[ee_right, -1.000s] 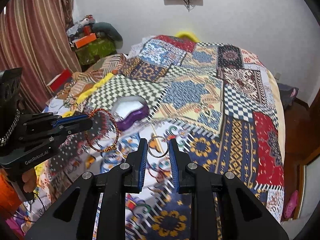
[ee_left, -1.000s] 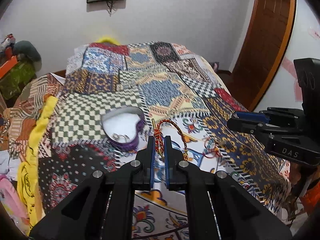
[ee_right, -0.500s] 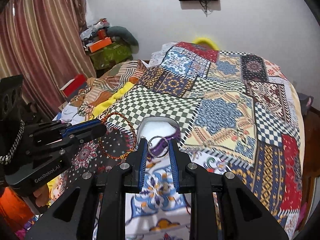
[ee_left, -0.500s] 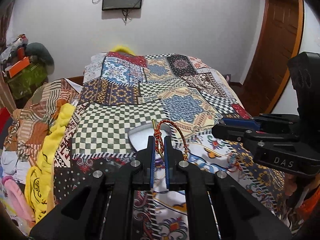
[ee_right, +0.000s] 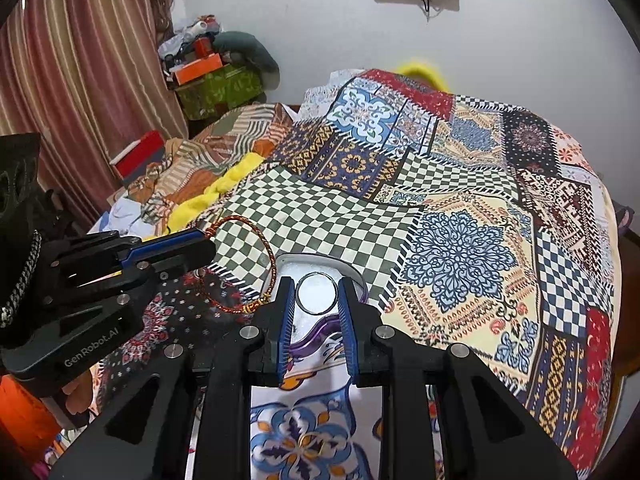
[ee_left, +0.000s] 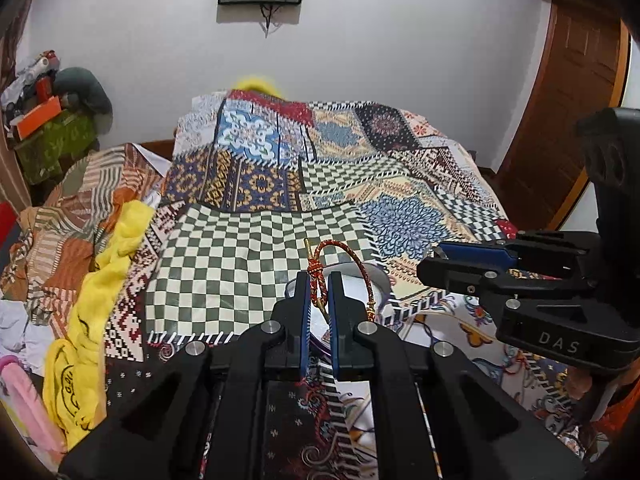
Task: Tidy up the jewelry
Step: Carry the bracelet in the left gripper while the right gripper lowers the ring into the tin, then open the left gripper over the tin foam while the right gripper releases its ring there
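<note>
The left tongs (ee_left: 319,286) are pinching the red cord bracelet (ee_left: 344,264); the right tongs (ee_right: 317,294) are clamping a silver ring (ee_right: 316,293); both are hanging over the purple tray (ee_right: 320,330) on the bed (ee_right: 460,240); next, I judge, lowering and releasing inside it.

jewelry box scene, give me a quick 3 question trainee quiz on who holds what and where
1. True or false: the left gripper is shut on the red and gold cord bracelet.
2. What does the right gripper hold between its fingers? A) a chain B) a silver ring C) nothing
3. Fill in: the silver ring hangs above the white inside of the purple ____.

Key:
1. True.
2. B.
3. Jewelry box; it sits open on the patchwork bedspread, just ahead of both grippers.
</note>
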The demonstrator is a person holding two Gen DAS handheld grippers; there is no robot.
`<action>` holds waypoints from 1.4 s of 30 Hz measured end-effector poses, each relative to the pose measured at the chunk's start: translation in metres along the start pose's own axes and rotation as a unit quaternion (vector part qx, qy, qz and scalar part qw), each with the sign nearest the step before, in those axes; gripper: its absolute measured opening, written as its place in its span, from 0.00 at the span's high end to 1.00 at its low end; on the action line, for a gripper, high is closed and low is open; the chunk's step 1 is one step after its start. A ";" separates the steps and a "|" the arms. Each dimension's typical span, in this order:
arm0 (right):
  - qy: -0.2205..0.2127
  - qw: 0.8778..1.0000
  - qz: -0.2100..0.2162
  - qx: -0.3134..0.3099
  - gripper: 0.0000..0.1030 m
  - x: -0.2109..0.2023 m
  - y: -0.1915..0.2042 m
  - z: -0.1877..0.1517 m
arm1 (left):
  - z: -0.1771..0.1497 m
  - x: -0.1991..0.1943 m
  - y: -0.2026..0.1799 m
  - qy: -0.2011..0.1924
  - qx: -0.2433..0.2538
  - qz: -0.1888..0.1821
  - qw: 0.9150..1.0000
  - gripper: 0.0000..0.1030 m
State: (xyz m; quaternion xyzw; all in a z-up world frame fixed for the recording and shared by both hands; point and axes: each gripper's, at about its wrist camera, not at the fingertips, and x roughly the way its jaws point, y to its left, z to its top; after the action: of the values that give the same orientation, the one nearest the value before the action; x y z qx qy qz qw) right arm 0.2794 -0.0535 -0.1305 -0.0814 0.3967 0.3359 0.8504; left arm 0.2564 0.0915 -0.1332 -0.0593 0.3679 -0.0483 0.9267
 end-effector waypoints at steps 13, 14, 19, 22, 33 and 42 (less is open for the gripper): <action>0.060 0.998 0.000 -0.009 0.81 0.047 -0.007 0.007 | -0.011 0.057 0.015 0.065 -0.013 -0.014 0.998 0.94; 0.063 0.998 0.000 -0.010 0.81 0.049 -0.006 0.007 | -0.011 0.059 0.016 0.068 -0.014 -0.016 0.997 0.94; 0.074 0.997 -0.005 -0.015 0.81 0.059 -0.006 0.007 | -0.011 0.066 0.016 0.076 -0.011 -0.019 0.997 0.94; 0.080 0.997 -0.003 -0.014 0.81 0.064 -0.006 0.005 | -0.011 0.069 0.015 0.083 -0.006 -0.021 0.996 0.94; 0.083 0.997 0.006 -0.002 0.81 0.067 -0.009 0.006 | -0.013 0.061 0.014 0.082 0.008 -0.013 0.996 0.94; 0.096 0.995 0.005 -0.036 0.81 0.079 0.010 0.005 | -0.013 0.037 0.031 0.056 -0.002 0.015 0.998 0.92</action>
State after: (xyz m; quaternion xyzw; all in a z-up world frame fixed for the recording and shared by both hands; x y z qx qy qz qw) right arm 0.3125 -0.0041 -0.1832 -0.1414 0.4651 0.3450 0.8029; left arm 0.2756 0.1163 -0.1723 -0.0528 0.4206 -0.0372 0.9050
